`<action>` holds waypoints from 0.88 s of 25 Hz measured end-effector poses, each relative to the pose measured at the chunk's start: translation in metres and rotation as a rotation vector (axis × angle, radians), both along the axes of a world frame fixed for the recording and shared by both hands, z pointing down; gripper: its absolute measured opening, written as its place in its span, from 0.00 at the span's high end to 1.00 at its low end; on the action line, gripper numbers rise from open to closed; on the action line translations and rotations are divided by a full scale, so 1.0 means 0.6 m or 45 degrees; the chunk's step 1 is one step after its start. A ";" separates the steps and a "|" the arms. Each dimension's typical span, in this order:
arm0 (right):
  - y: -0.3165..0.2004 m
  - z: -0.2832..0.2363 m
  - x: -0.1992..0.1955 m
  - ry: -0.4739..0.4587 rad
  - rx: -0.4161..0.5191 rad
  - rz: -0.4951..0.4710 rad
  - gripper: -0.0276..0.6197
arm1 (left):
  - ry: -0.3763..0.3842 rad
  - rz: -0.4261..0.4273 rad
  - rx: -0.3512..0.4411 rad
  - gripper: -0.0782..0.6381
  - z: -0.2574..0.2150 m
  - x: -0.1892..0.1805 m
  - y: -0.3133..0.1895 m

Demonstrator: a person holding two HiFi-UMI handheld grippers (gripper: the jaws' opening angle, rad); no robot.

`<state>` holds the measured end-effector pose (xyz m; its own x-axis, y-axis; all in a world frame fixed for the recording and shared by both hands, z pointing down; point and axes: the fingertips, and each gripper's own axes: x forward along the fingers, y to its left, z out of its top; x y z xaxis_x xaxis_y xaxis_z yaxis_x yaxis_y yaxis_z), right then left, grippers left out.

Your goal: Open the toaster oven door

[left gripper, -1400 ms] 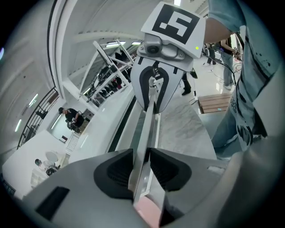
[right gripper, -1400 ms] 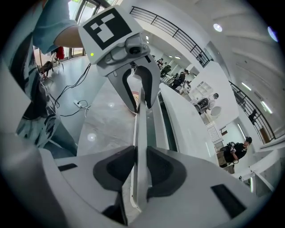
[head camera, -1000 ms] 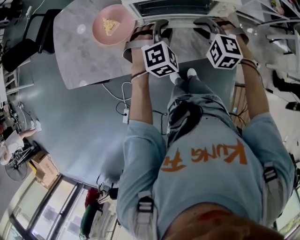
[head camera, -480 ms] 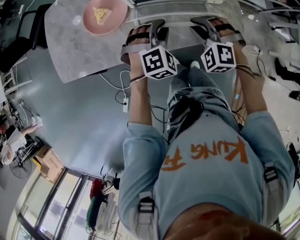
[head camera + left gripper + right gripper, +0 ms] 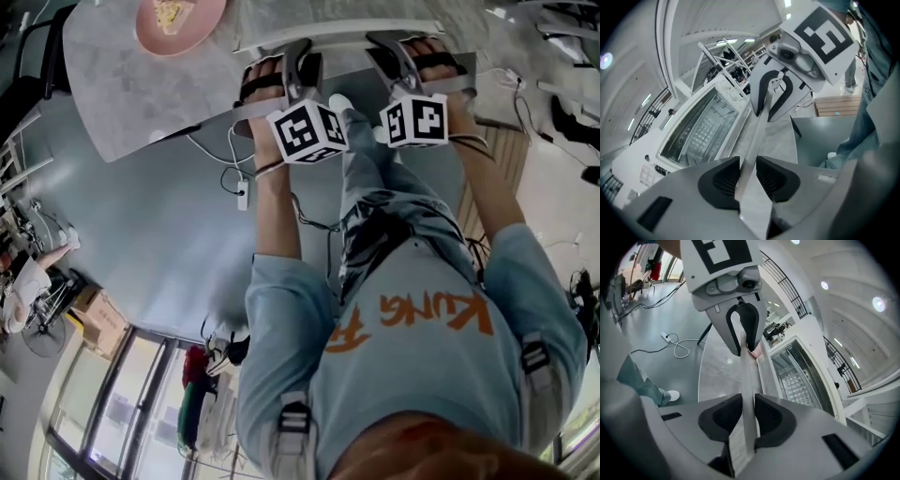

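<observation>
The person's left forearm (image 5: 274,202) and right forearm (image 5: 492,192) stretch forward side by side towards the toaster oven (image 5: 701,131) on the worktop (image 5: 131,94). The left tongs (image 5: 747,176) are clamped on the left end of its flat door handle (image 5: 757,131). The right tongs (image 5: 749,418) pinch the same door handle further right.

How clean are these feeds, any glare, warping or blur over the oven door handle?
Head view: evenly lit and sharp, but the handle sits near the top edge. Left gripper view: strong fisheye bending, dark corners; handle crisp in the left claw. Right gripper view: same bending, a bright ceiling light at upper right, no glare on the door glass; right claw in focus.
</observation>
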<state>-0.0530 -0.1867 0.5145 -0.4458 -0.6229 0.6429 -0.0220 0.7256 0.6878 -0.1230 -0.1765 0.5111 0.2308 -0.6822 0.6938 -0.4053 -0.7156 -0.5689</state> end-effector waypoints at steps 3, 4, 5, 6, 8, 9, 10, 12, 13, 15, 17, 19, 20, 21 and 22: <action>0.015 0.026 0.003 -0.020 0.036 0.020 0.84 | 0.032 -0.012 0.001 0.76 0.027 0.004 0.014; 0.020 0.035 0.002 -0.029 0.040 0.022 0.85 | 0.026 -0.004 0.003 0.76 0.036 0.005 0.020; 0.025 0.044 0.002 -0.042 0.042 0.024 0.84 | 0.019 0.008 0.009 0.76 0.046 0.005 0.025; 0.030 0.053 0.002 -0.056 0.043 0.027 0.84 | 0.014 0.023 0.015 0.75 0.054 0.007 0.030; 0.035 0.068 0.004 -0.078 0.045 0.030 0.80 | 0.002 0.055 0.011 0.71 0.071 0.011 0.038; 0.037 0.076 0.004 -0.086 0.043 0.028 0.78 | -0.006 0.069 0.002 0.68 0.080 0.013 0.042; 0.040 0.083 0.003 -0.093 0.038 0.025 0.75 | -0.013 0.080 -0.008 0.65 0.088 0.013 0.046; 0.049 0.096 0.001 -0.100 0.028 0.016 0.70 | -0.020 0.096 -0.023 0.60 0.102 0.014 0.056; 0.054 0.101 0.001 -0.101 0.024 0.011 0.67 | -0.022 0.102 -0.027 0.58 0.106 0.016 0.061; 0.063 0.110 0.005 -0.103 0.018 0.004 0.62 | -0.023 0.111 -0.029 0.56 0.113 0.023 0.069; 0.069 0.119 0.009 -0.111 0.012 -0.003 0.58 | -0.021 0.113 -0.027 0.53 0.121 0.029 0.074; 0.072 0.131 0.008 -0.117 0.010 -0.012 0.54 | -0.023 0.111 -0.020 0.51 0.132 0.030 0.077; 0.074 0.137 0.008 -0.118 0.013 -0.016 0.52 | -0.026 0.108 -0.015 0.50 0.137 0.031 0.078; 0.076 0.143 0.009 -0.118 0.019 -0.020 0.52 | -0.028 0.106 -0.010 0.49 0.144 0.032 0.081; 0.079 0.150 0.010 -0.118 0.028 -0.024 0.51 | -0.032 0.105 -0.004 0.48 0.151 0.034 0.083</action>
